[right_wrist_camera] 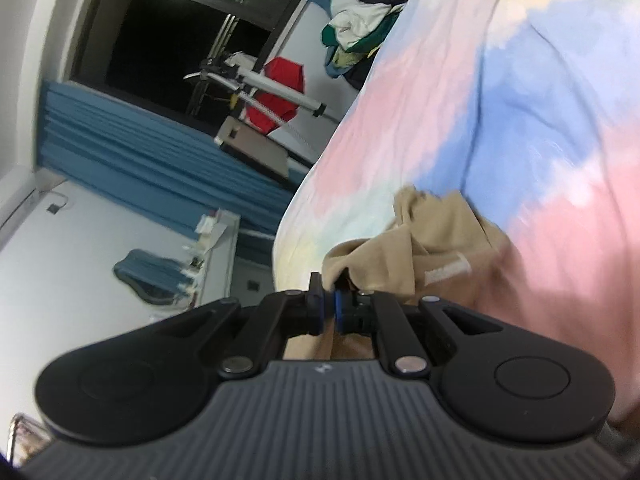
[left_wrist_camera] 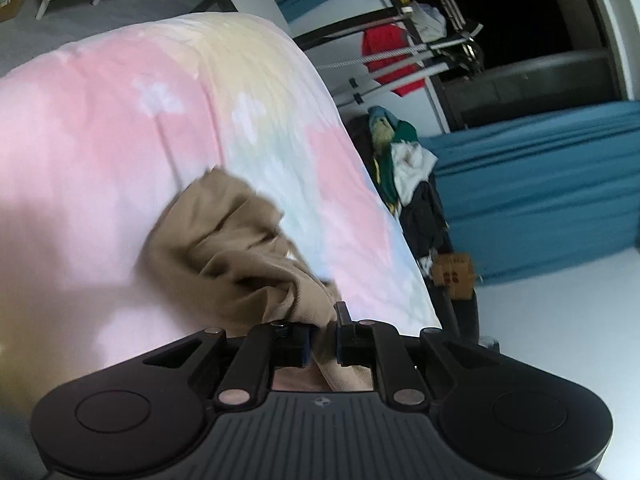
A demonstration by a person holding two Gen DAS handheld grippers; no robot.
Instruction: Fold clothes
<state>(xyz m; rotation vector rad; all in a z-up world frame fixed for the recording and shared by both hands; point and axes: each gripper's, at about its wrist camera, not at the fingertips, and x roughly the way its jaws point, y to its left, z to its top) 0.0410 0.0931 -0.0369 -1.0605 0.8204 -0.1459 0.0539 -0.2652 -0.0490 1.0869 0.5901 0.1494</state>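
Fingers on both our grippers are pinched down on the tan garment [left_wrist_camera: 236,252]: the left gripper [left_wrist_camera: 322,336] has a bunched edge drawn between its pads, and the right gripper [right_wrist_camera: 329,304] nips a thin fold near a corner. Between the two holds the cloth hangs crumpled and twisted just over the pastel tie-dye bedspread [left_wrist_camera: 120,128], with a small white label [right_wrist_camera: 448,270] showing to the right of our right hold. Both views are tilted and blurred, so we judge the garment is being carried or shaken rather than lying at rest; how many layers each pad pair holds we cannot tell. Our main worry is the right hold: it catches little fabric, and a sharp tug to spread the piece could pull it free and drop that side in a heap. On the left, the thick bunch may hide more than one layer, so any fold made from it could come out skewed. Wrinkles set down as they are would be trapped in the fold. Beyond the far edge of the bed, the pile of other clothes [left_wrist_camera: 400,160] lies well apart and poses no snag risk.
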